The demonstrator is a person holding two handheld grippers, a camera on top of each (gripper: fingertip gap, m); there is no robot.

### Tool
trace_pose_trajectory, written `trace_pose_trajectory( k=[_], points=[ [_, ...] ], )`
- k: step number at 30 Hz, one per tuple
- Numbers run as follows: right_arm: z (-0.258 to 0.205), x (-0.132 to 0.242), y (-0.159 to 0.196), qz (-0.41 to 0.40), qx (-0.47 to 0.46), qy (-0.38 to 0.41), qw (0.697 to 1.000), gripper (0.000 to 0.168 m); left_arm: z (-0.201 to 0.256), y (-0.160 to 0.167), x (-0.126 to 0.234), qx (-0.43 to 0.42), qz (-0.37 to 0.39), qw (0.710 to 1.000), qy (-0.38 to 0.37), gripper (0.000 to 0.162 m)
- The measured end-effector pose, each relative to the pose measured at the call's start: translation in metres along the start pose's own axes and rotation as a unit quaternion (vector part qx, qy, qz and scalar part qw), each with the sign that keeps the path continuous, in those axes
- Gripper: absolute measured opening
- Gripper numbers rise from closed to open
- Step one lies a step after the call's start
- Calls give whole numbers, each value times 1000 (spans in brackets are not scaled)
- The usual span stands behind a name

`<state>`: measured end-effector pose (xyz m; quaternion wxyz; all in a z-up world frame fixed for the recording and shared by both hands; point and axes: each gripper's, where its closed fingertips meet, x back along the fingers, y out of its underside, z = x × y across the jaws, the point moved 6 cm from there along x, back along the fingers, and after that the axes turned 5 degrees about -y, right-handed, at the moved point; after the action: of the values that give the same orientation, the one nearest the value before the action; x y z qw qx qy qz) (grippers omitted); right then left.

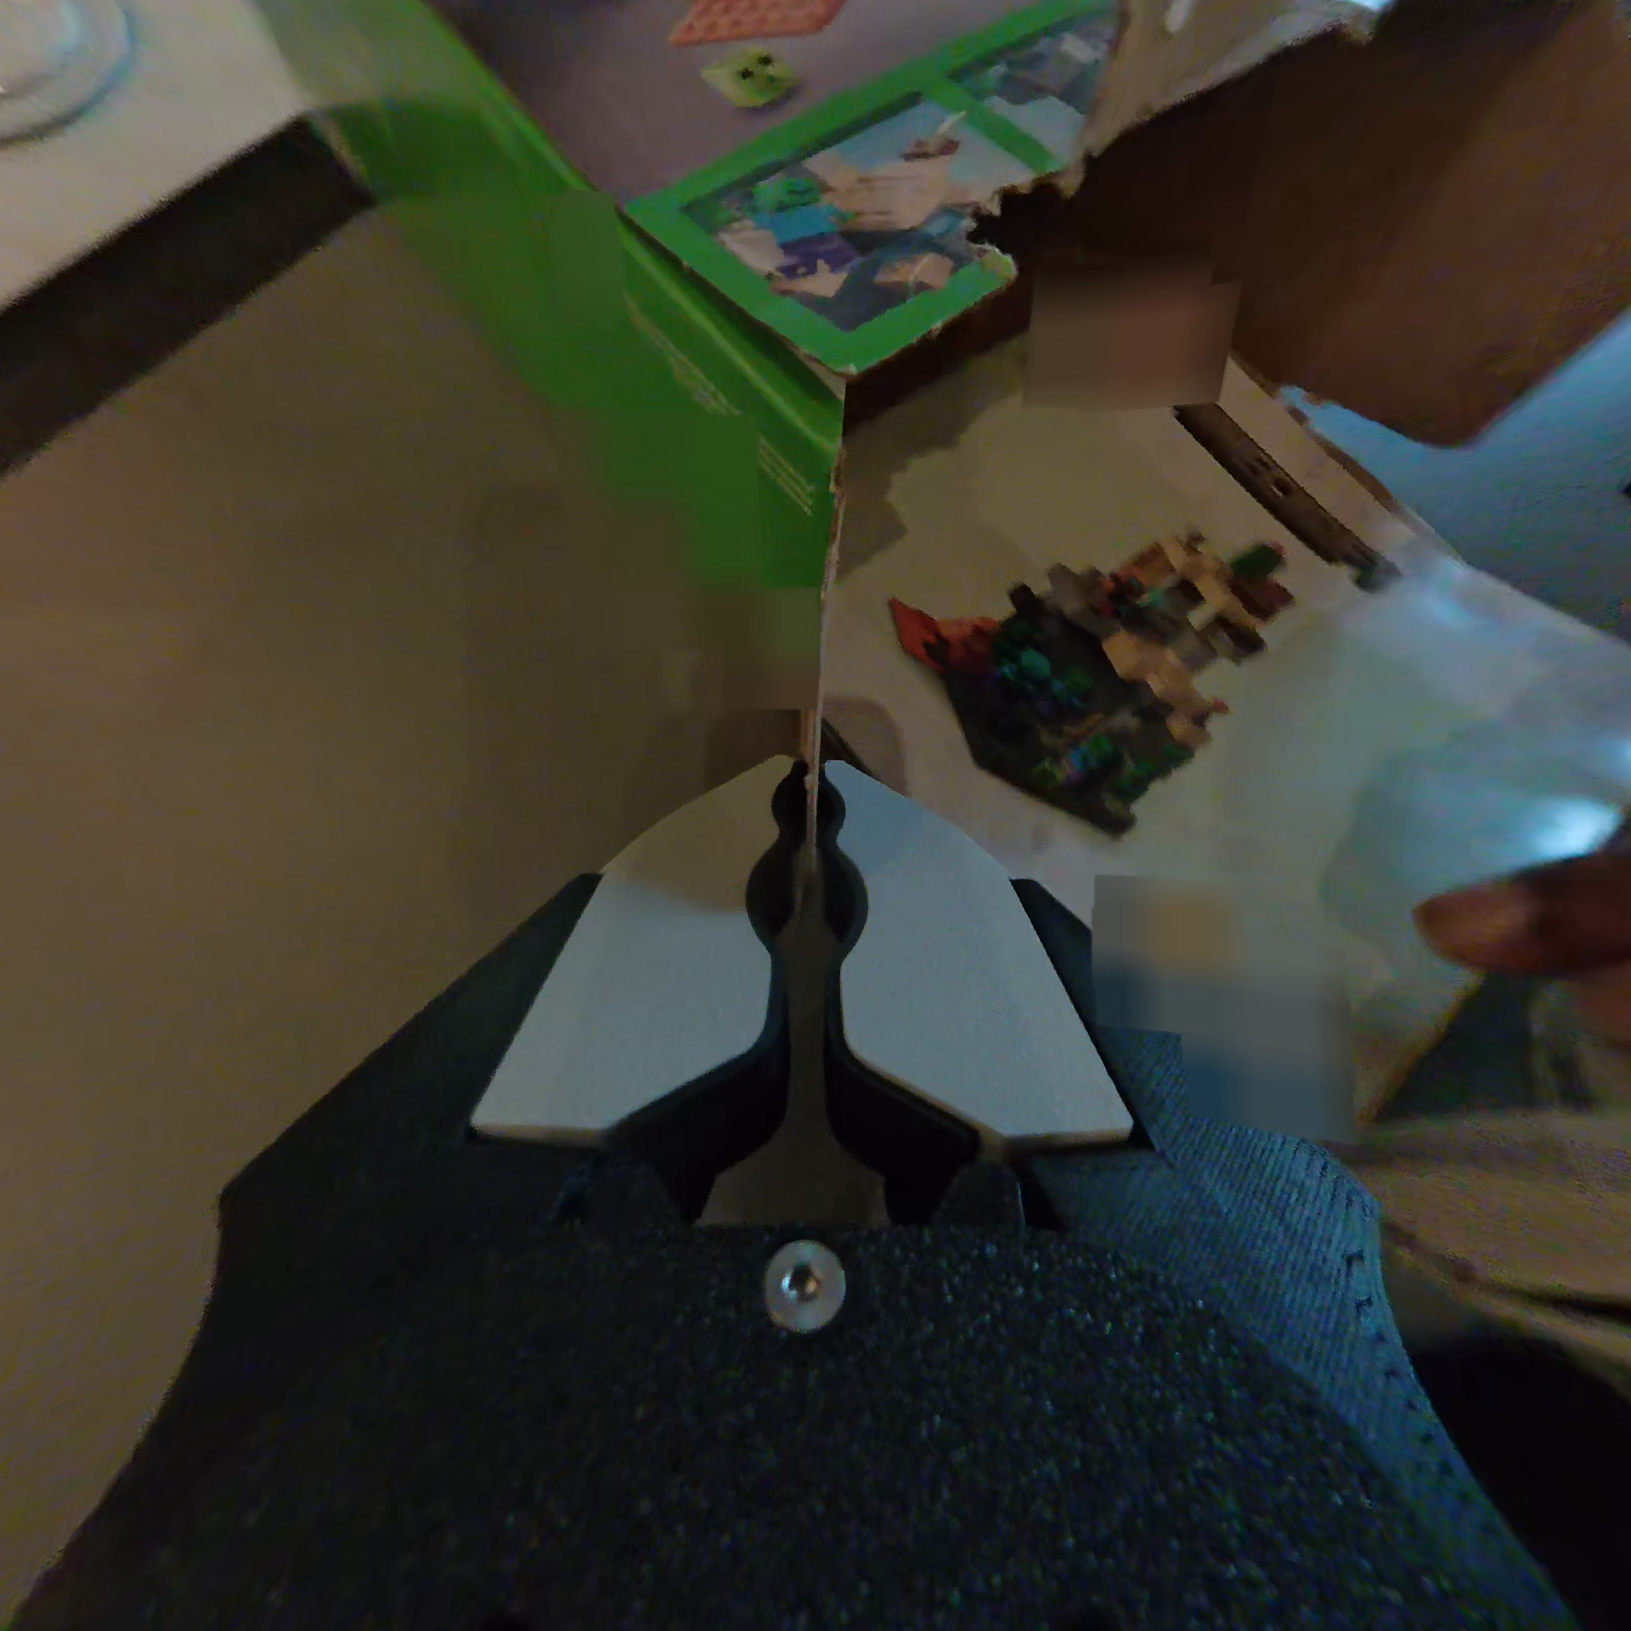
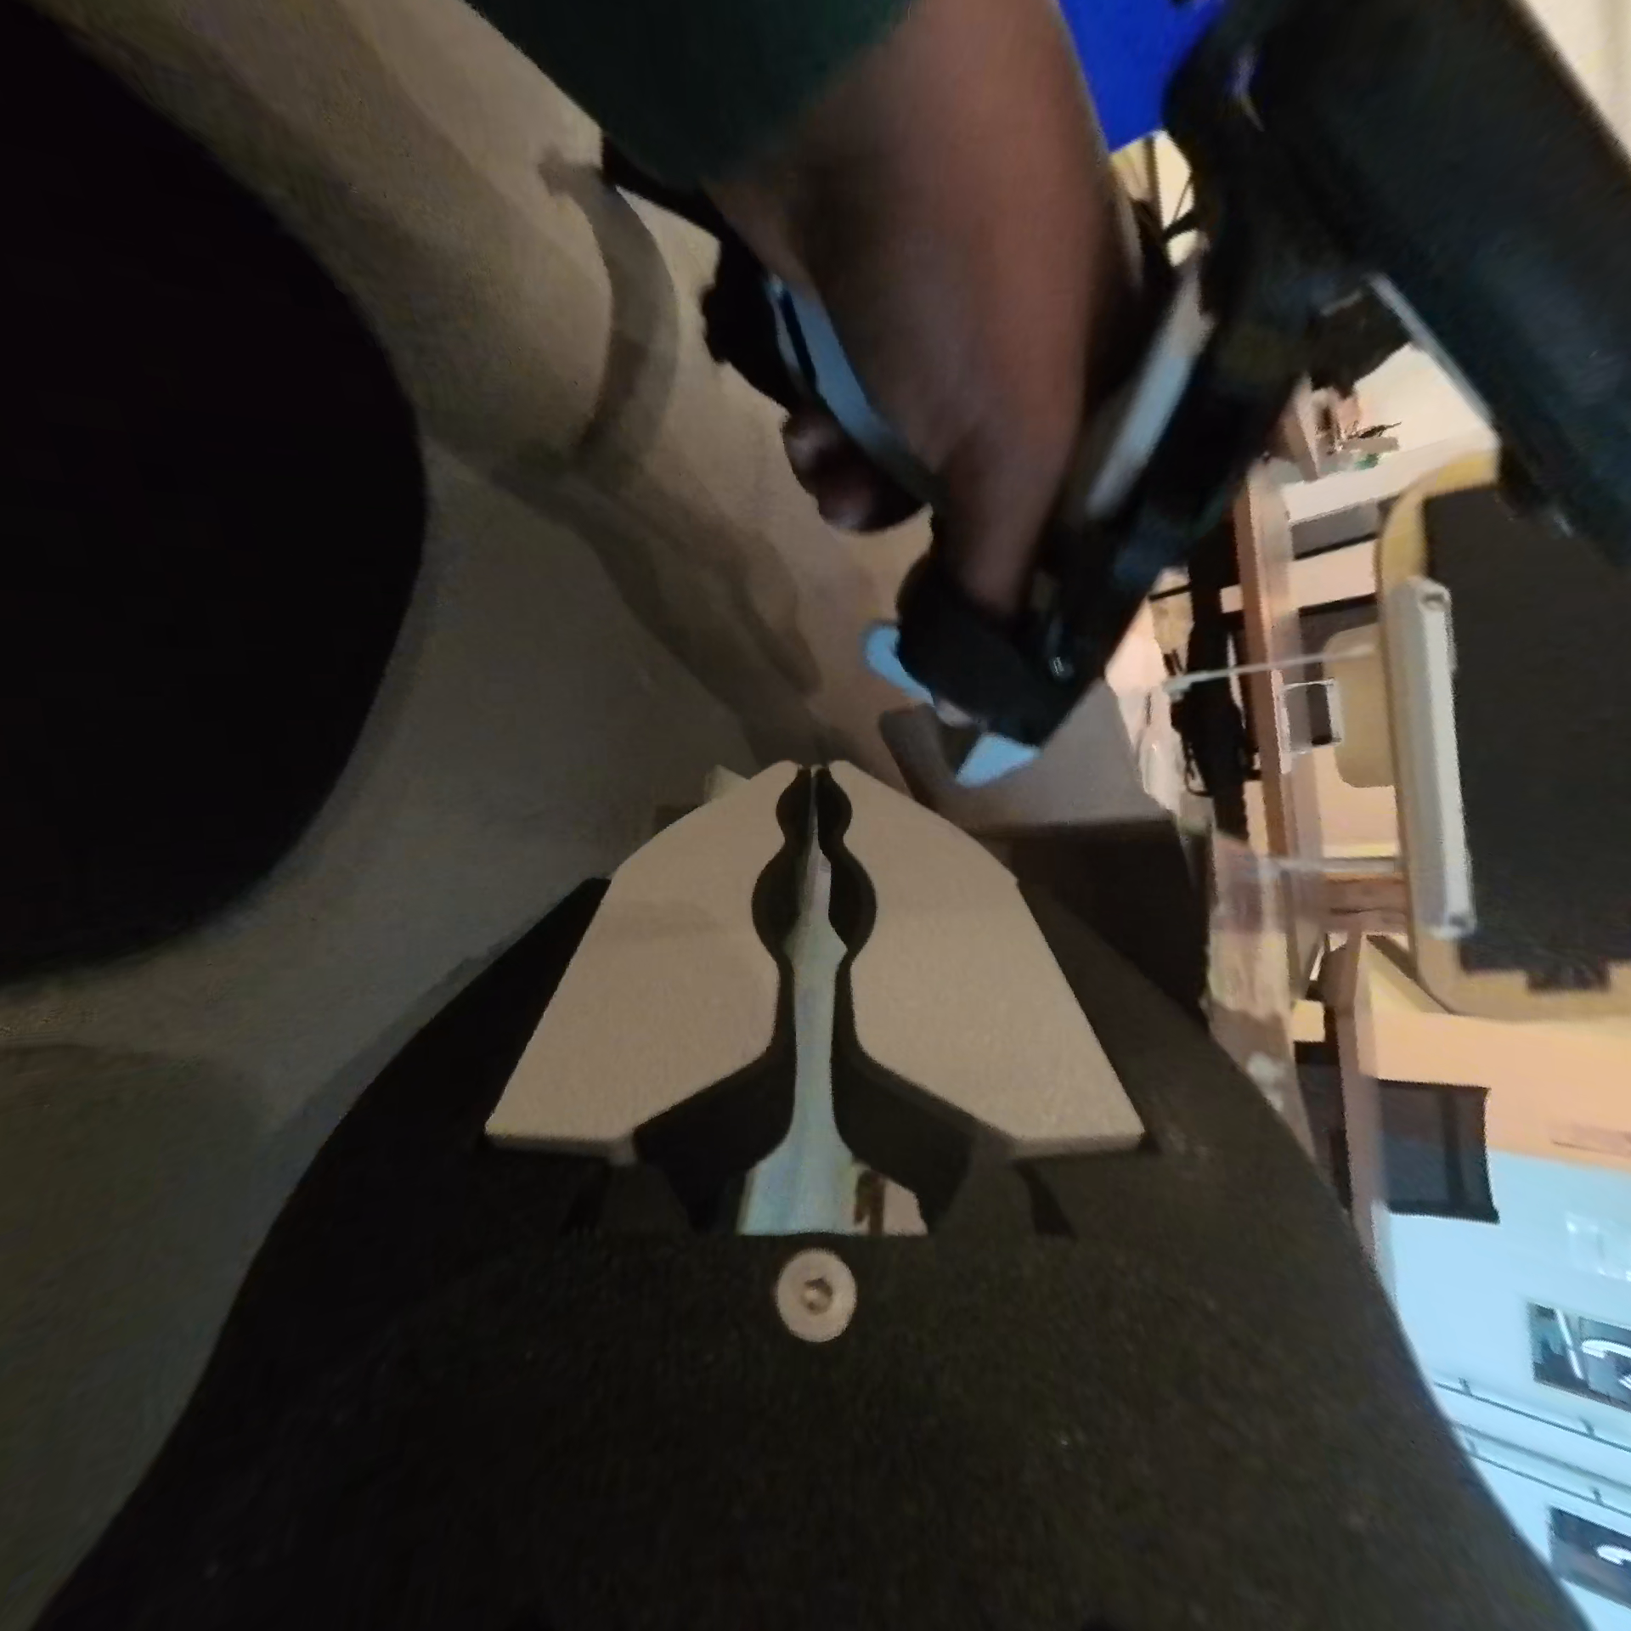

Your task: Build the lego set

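The left gripper (image 1: 807,781) has its jaws clamped on the torn green lego box (image 1: 706,371) edge, the box rising toward 12 o'clock. The right gripper (image 2: 814,777) has its jaws together on something thin and pale that I cannot identify.

Left gripper (image 1: 810,777) clamped on near edge of box flap (image 1: 816,618), flap edge-on between fingertips. Box (image 1: 706,335) far of gripper, torn open at right. Instruction booklet (image 1: 1103,688) right of flap. Plastic bag (image 1: 1483,706) far right, fingertip (image 1: 1518,918) on its near edge.
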<state>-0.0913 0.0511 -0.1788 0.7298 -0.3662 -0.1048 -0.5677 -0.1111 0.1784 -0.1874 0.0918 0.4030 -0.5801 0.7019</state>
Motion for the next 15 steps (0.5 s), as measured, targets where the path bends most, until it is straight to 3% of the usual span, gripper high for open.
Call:
trace_pose_trajectory(
  k=[5, 9, 13, 15],
  points=[
    [15, -33, -23, 7, -39, -39, 998, 2, -27, 0, 1, -10, -6, 1000, 6, 4],
    [40, -30, -27, 43, -111, -98, 988, 2, -31, 0, 16, -6, 34, 999, 20, 6],
    [74, -11, -22, 106, -224, -175, 953, 2, -30, -1, 37, -2, 71, 997, 15, 12],
    [89, 8, -20, 149, -274, -210, 927, 11, -27, -2, 50, -5, 88, 996, 1, 14]
  ],
)
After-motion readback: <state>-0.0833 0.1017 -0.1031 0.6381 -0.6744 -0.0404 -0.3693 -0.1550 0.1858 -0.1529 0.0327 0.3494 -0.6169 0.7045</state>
